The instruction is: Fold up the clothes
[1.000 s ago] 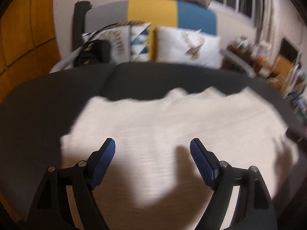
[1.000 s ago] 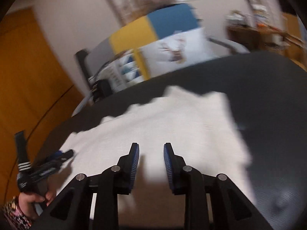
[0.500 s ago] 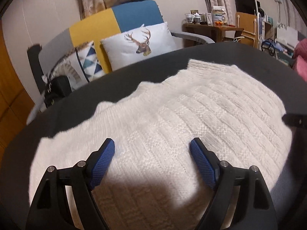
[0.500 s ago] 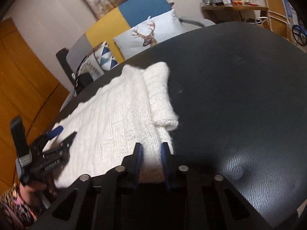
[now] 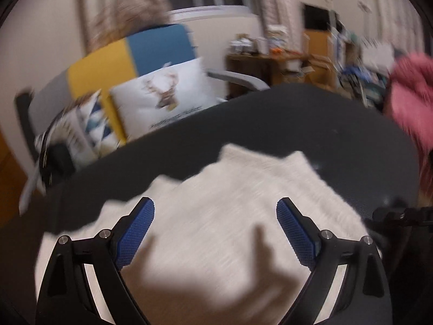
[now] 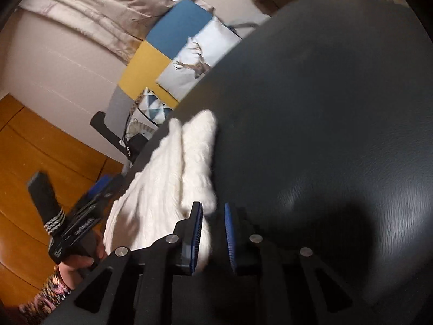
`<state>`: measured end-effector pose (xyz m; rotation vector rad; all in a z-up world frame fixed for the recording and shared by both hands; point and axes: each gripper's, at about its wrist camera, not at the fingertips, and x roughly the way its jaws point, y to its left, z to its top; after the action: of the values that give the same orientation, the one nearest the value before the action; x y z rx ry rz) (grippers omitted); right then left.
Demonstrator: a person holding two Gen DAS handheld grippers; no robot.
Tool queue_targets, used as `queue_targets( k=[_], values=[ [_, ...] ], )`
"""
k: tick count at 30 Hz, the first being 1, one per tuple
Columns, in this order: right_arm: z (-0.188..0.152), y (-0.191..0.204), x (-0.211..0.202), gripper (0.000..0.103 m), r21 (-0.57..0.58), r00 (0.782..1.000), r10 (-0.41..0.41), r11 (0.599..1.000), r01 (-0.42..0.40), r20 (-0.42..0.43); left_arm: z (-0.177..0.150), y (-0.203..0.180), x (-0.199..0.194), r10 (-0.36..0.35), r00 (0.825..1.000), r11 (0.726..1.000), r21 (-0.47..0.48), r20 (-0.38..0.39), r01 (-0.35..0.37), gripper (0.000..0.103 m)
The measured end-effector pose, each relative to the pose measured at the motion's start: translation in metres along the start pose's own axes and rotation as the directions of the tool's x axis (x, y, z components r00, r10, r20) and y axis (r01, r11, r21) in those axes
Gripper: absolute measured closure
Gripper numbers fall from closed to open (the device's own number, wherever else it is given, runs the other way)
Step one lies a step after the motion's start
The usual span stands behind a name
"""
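Observation:
A white knit sweater lies flat on a dark leather-like surface. My left gripper hovers low over the sweater's near part, wide open, with nothing between its blue pads. In the right wrist view the sweater runs away to the left, with a folded sleeve along its right edge. My right gripper sits at the sweater's near right corner, its blue pads nearly together with white knit pinched between them. The left gripper shows there too, held in a hand.
Behind the surface stands a sofa with grey, yellow and blue panels and a deer-print cushion. Pink fluffy fabric is at the right edge. A cluttered wooden desk stands at the back. Orange wood panels lie left.
Both views have swung and blurred. The right gripper's jaws have drawn closer on the sweater's corner and the camera has rolled. The left gripper has stayed open above the sweater.

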<state>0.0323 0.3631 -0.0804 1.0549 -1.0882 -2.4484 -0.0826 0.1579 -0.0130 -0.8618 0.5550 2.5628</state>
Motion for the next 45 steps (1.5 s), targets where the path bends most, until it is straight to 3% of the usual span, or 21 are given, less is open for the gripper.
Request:
queue_targets(
  k=[4,7,12,16,18,21,25,28,34,40,45],
  values=[
    [0.009,0.007,0.015,0.084,-0.013,0.999,-0.015,1.0,0.014,-0.045,0.009,-0.042,0.035,0.032,0.998,0.987,0.16,-0.049,-0.024,0.009],
    [0.01,0.002,0.023,0.085,0.025,0.996,-0.031,0.999,0.033,-0.088,0.003,-0.055,0.047,0.043,0.997,0.978,0.207,-0.066,-0.029,0.009],
    [0.012,0.0,0.024,0.077,0.046,0.995,0.057,0.998,-0.053,-0.081,0.002,-0.036,0.056,-0.059,0.991,0.996,0.063,-0.124,0.067,0.009],
    [0.016,0.005,0.032,0.078,0.021,0.993,0.056,0.998,-0.054,-0.105,0.015,-0.028,0.054,-0.109,0.987,0.994,-0.033,-0.119,0.106,0.009],
    [0.015,0.001,0.031,0.084,0.058,0.992,0.079,0.996,-0.073,-0.102,0.027,-0.032,0.052,-0.111,0.99,0.994,-0.026,-0.086,0.109,0.009],
    [0.014,-0.005,0.029,0.086,0.093,0.989,0.109,0.991,-0.1,-0.097,0.045,-0.049,0.062,-0.075,0.994,0.994,0.071,-0.082,0.081,0.009],
    [0.014,-0.008,0.028,0.085,0.115,0.99,0.102,0.989,-0.091,-0.097,0.043,-0.046,0.083,-0.104,0.985,0.993,0.037,-0.138,0.11,0.009],
    [0.014,-0.003,0.035,0.087,0.063,0.99,0.077,0.996,-0.07,-0.12,0.041,-0.044,0.098,-0.126,0.976,0.991,0.01,-0.18,0.13,0.009],
    [0.013,-0.004,0.037,0.095,0.037,0.987,0.112,0.993,-0.108,-0.119,0.037,-0.038,0.128,-0.171,0.952,0.985,-0.045,-0.256,0.165,0.005],
    [-0.004,0.014,0.034,0.096,-0.14,0.984,0.021,0.989,-0.046,-0.176,0.031,-0.045,0.126,-0.158,0.959,0.987,-0.032,-0.237,0.155,0.005],
    [-0.003,0.01,0.031,0.095,-0.114,0.986,0.037,0.992,-0.057,-0.165,0.028,-0.044,0.128,-0.179,0.955,0.984,-0.057,-0.238,0.17,0.004]
  ],
)
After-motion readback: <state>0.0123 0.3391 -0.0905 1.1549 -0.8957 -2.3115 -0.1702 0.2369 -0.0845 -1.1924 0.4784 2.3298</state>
